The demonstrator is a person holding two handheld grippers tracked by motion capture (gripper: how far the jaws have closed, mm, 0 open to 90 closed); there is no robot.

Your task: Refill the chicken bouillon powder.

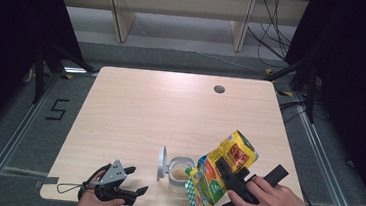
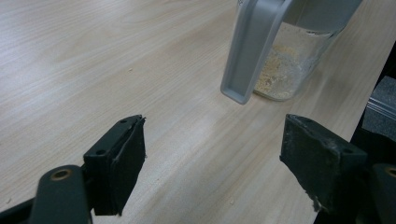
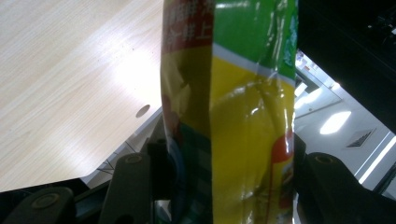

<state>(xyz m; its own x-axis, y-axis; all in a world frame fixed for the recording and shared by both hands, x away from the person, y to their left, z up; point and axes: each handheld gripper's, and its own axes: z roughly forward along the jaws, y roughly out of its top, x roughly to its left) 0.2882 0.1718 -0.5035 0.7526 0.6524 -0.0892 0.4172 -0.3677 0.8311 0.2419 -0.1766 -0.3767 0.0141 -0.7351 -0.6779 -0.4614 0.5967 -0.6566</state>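
Pouring from pouch into jar

Right gripper [image 1: 226, 173] clamps the yellow-and-green foil snack pouch [image 1: 220, 172], tilted over the clear glass jar [image 1: 180, 172] with grey flip lid; left gripper [image 1: 129, 179] rests open nearby; judged best: tip slowly, keep the mouth above the opening, steady the jar.

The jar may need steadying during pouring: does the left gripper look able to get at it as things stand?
Probably yes. The left gripper is open with nothing between its jaws, and only bare table lies between it and the jar; its flipped-open lid faces it.
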